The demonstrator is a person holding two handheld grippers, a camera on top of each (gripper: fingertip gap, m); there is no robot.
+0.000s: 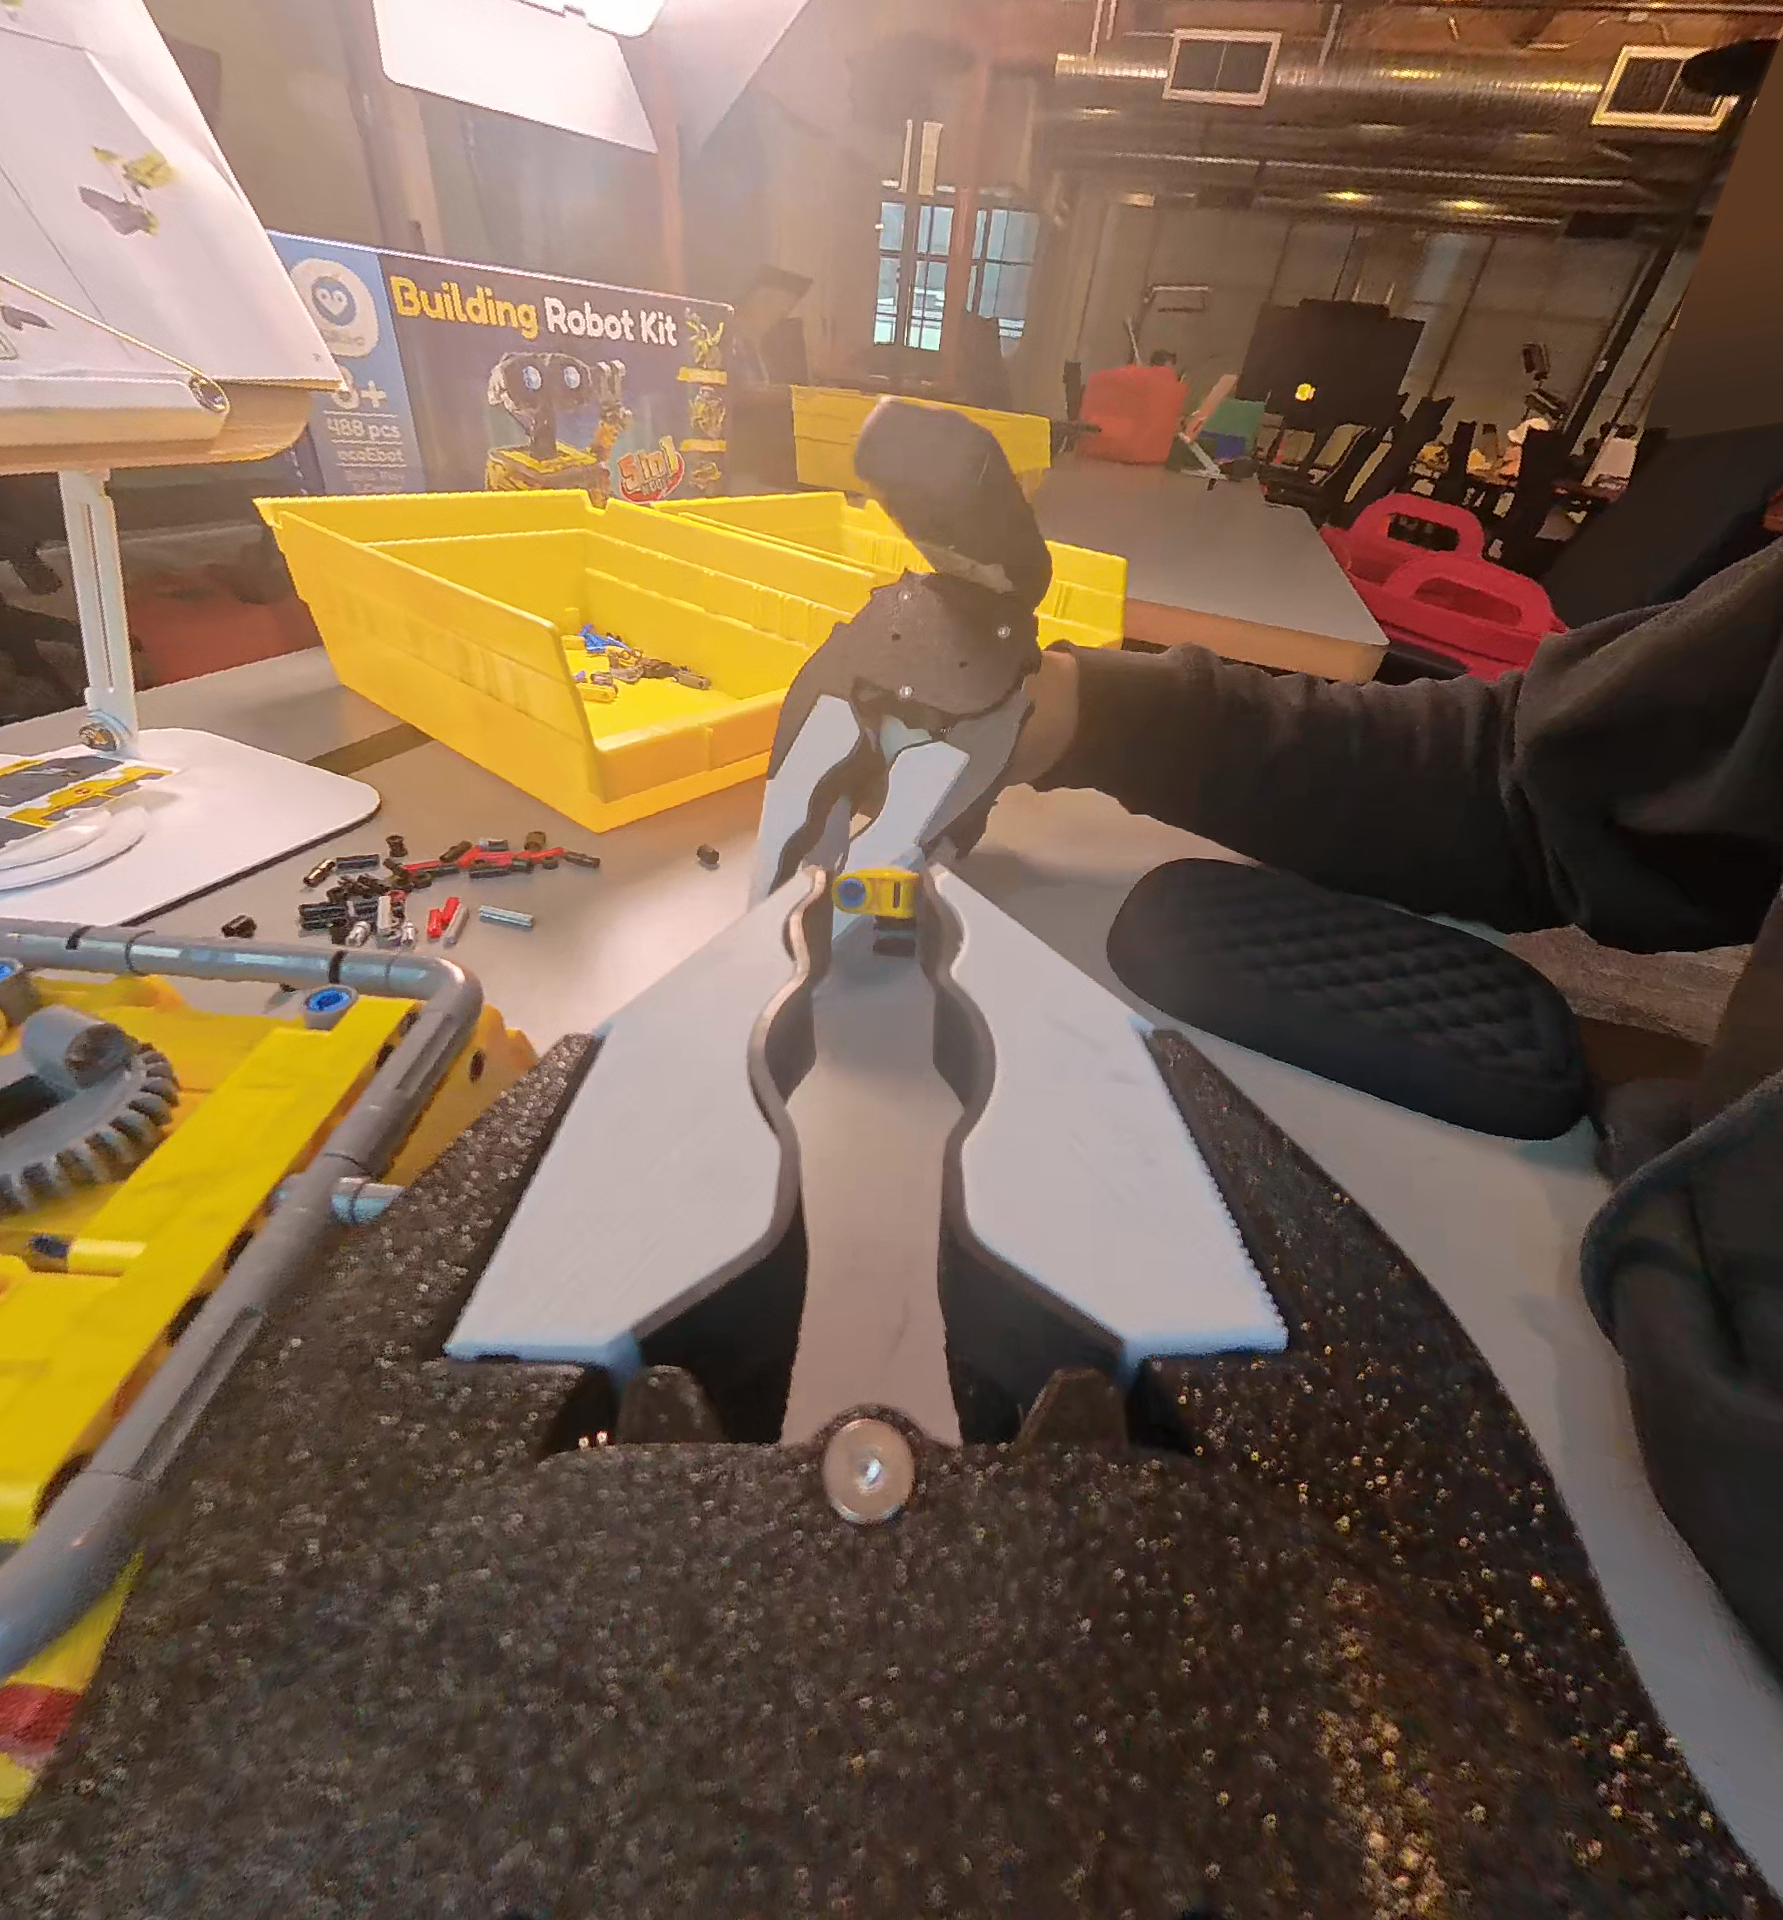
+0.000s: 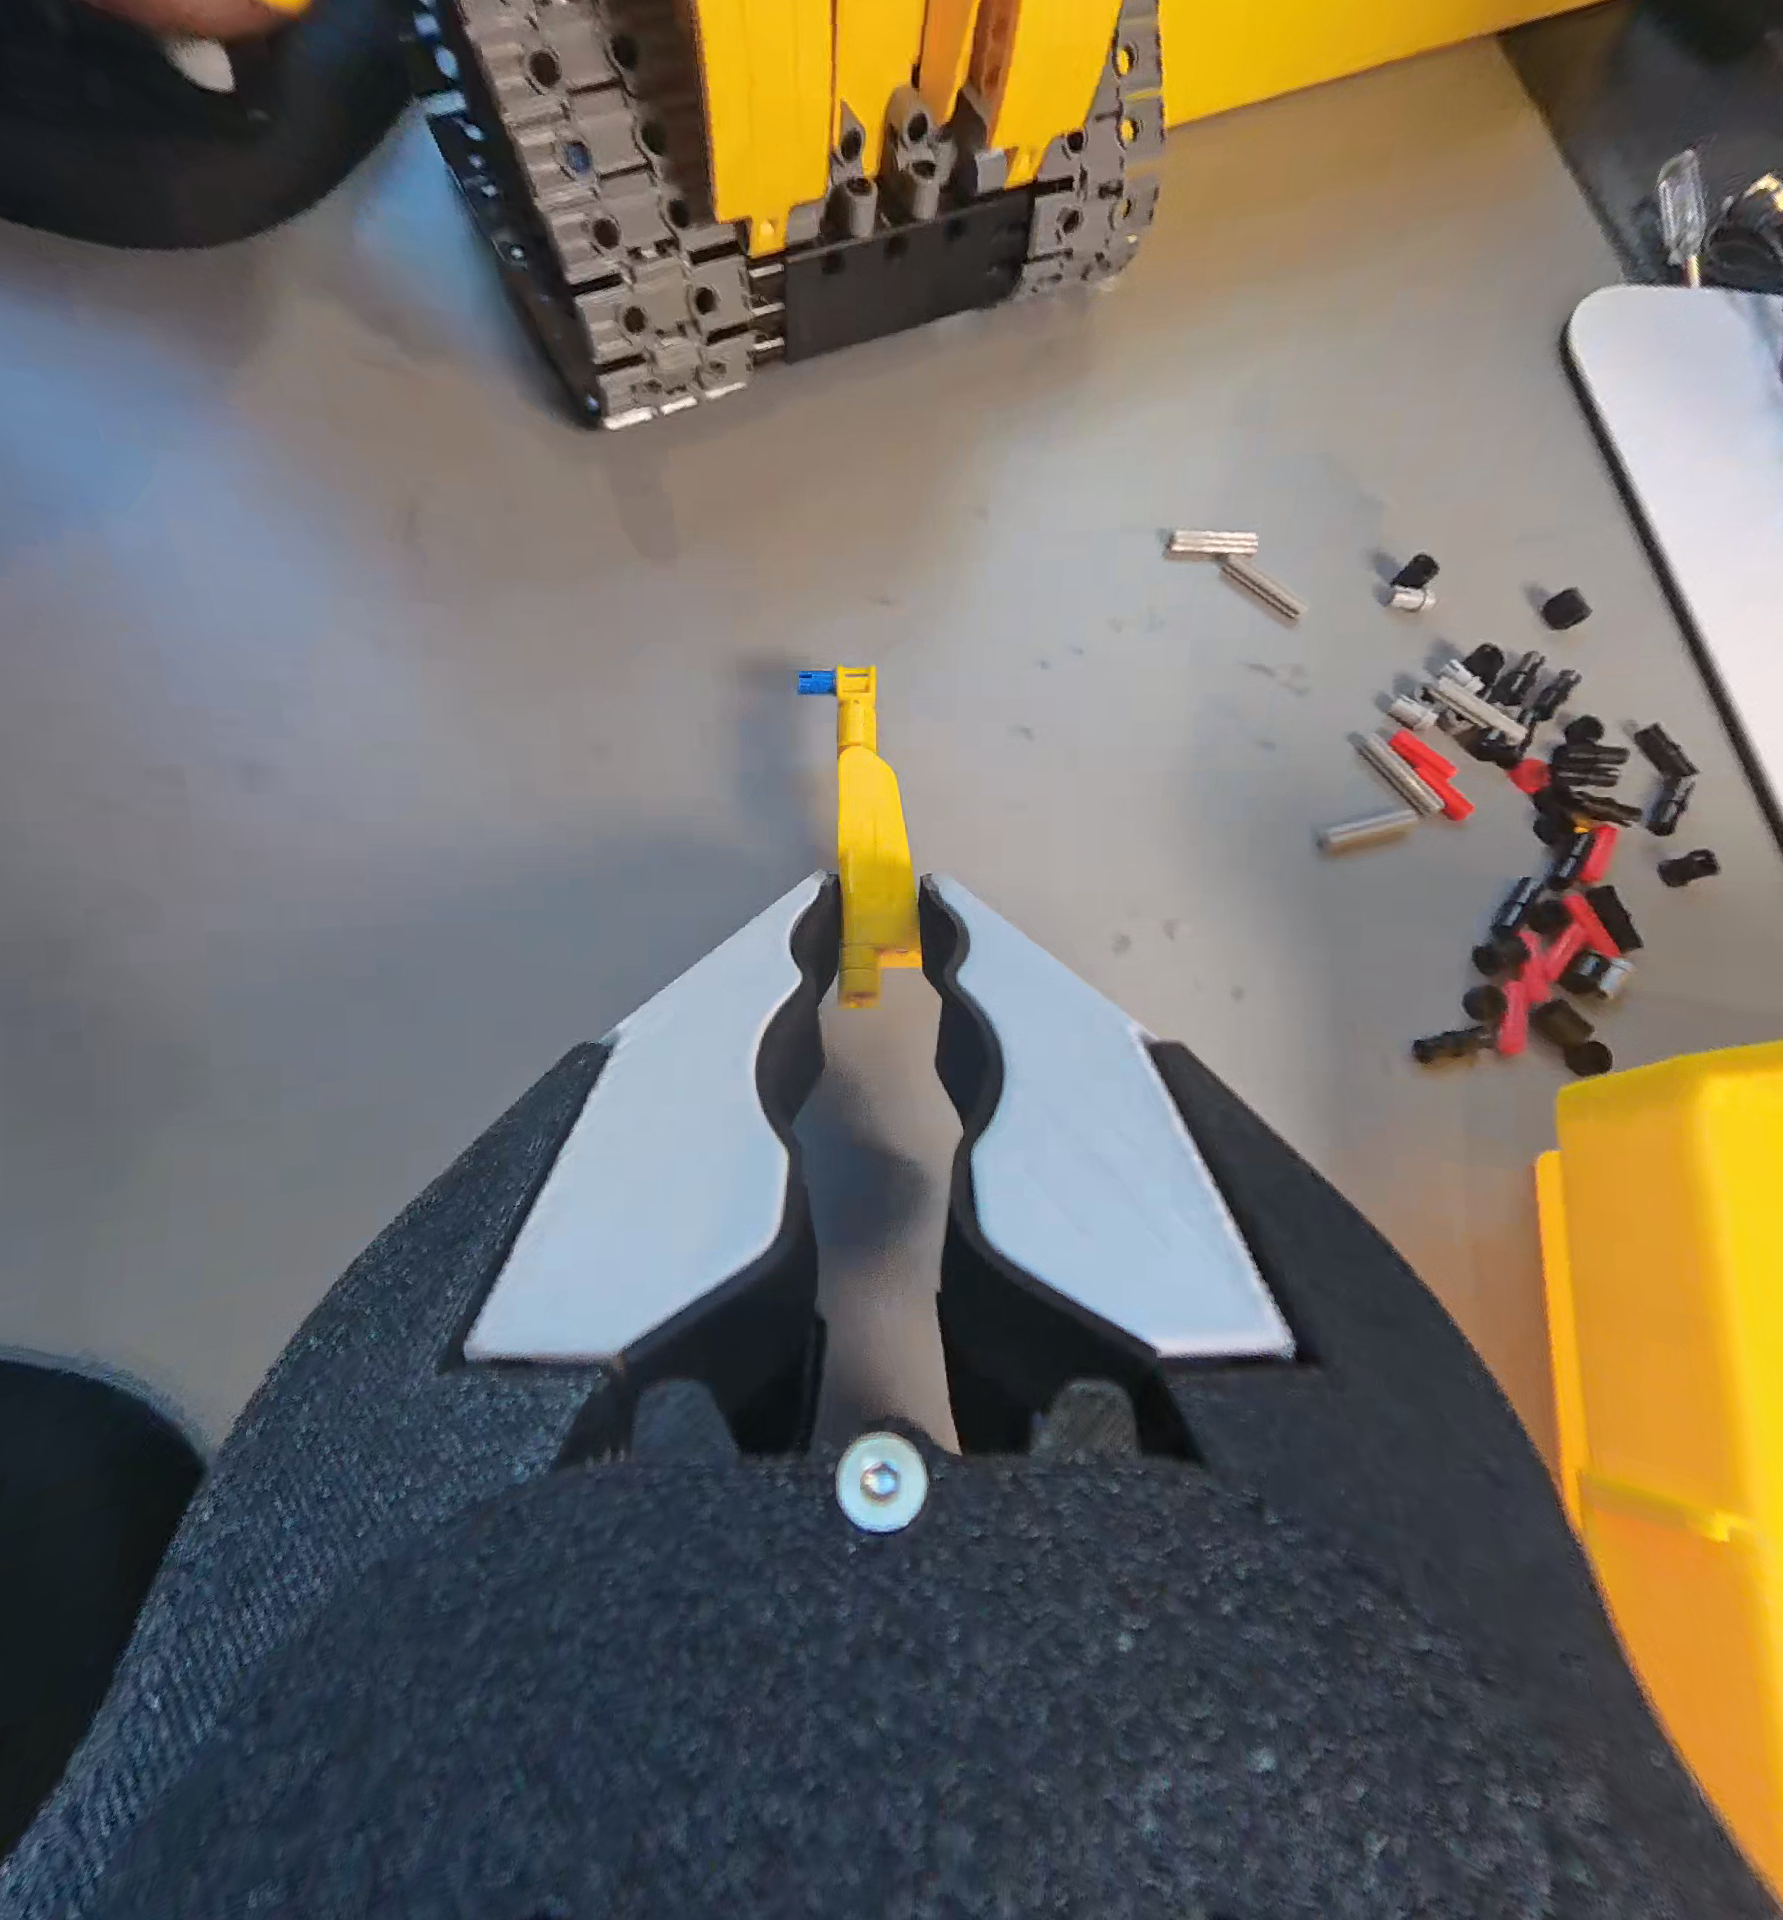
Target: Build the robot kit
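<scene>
Gripping yellow part (image 2: 871, 862) w/ right gripper (image 2: 874, 883) over grey table (image 2: 347, 623).

Two grippers (image 1: 871, 904) (image 2: 874, 894), three yellow bins (image 1: 471, 613), one kit box (image 1: 513, 374).

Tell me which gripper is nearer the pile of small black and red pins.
Left. The left gripper sits right of the pins; the right gripper hangs above, holding a yellow piece.

the yellow piece (image 2: 871, 862) carries a blue pin (image 2: 812, 682). the right hand-held gripper (image 2: 873, 883) has pale grey fingers (image 2: 679, 1164) edged black. red, black and silver pins (image 2: 1531, 821) dot the plain grey surface (image 2: 347, 675), beside yellow bins (image 1: 513, 623).
</scene>
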